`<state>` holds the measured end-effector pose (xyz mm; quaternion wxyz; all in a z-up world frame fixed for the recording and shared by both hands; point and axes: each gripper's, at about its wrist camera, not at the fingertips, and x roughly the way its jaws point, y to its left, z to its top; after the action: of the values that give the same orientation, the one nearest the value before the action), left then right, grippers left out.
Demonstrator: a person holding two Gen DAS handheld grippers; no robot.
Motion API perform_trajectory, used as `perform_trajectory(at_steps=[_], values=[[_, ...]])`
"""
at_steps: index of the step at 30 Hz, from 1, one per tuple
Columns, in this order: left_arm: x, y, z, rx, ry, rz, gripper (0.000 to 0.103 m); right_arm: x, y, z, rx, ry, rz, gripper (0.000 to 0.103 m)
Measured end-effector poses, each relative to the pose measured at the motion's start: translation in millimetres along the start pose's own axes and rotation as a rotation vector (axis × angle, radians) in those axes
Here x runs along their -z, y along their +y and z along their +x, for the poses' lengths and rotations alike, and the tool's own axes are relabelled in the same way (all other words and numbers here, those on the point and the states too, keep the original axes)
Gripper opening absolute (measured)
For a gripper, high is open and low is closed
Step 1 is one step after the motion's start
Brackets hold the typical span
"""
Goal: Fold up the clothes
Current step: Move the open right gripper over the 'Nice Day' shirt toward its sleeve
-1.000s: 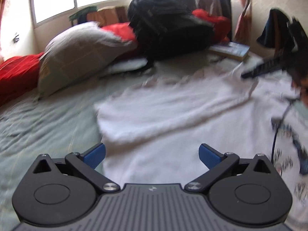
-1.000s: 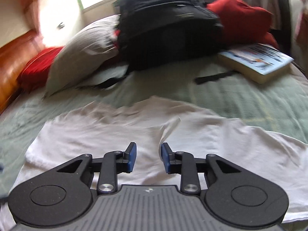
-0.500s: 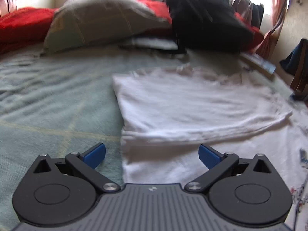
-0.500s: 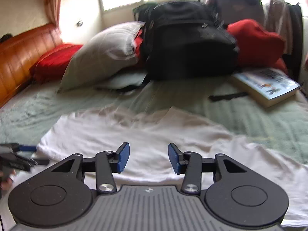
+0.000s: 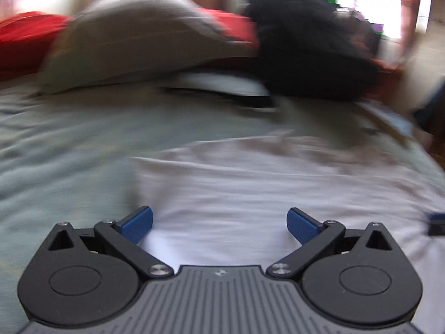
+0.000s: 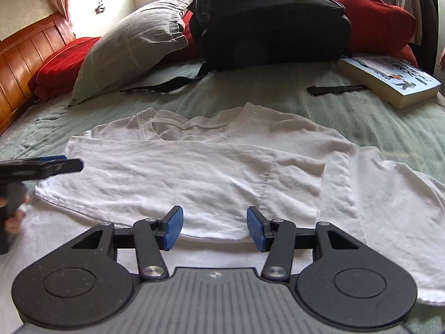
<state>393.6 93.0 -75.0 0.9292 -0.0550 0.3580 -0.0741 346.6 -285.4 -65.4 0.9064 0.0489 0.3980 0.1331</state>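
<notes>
Right wrist view: white shirt (image 6: 194,172) lies flat on the green bed (image 6: 389,128), its left part folded over the middle, neck at the far end. My right hand-held gripper (image 6: 214,226) hangs over the near folded edge, jaws about half apart and opening, nothing between the pads. At far left my left hand-held gripper (image 6: 59,162) comes in over the shirt's left edge, a hand (image 6: 12,217) on its grip. Beyond the shirt: grey pillow (image 6: 133,41), black backpack (image 6: 267,19), book (image 6: 389,80) at far right, red cushion (image 6: 370,19) behind it.

Left wrist view, blurred: left hand-held gripper (image 5: 219,224) with jaws wide, holding nothing, over the shirt (image 5: 264,183) near its left edge.
</notes>
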Motion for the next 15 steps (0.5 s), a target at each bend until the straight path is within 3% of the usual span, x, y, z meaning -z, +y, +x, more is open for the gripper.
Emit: perform_trajectory(at_steps=[2,5,7,10,13,15], values=[[-1,7,-12,-0.006,-0.016,-0.021,0.102,1,0,2,-0.005,-0.002,-0.002,0.060],[-4,5,-38,0.043,-0.069,0.002,0.102,2,0,6,-0.013,-0.003,0.003,0.061],[-4,-4,-52,0.124,-0.093,0.046,0.102,2,2,8,-0.010,-0.004,0.002,0.066],[5,-25,-49,0.189,-0.047,0.159,0.102,1,7,8,-0.001,-0.002,-0.006,0.068],[20,-30,-28,0.085,0.083,0.209,0.102,2,8,0,-0.002,-0.001,-0.011,0.068],[24,-20,-33,0.062,0.083,0.174,0.102,3,6,-8,-0.005,-0.007,-0.012,0.068]])
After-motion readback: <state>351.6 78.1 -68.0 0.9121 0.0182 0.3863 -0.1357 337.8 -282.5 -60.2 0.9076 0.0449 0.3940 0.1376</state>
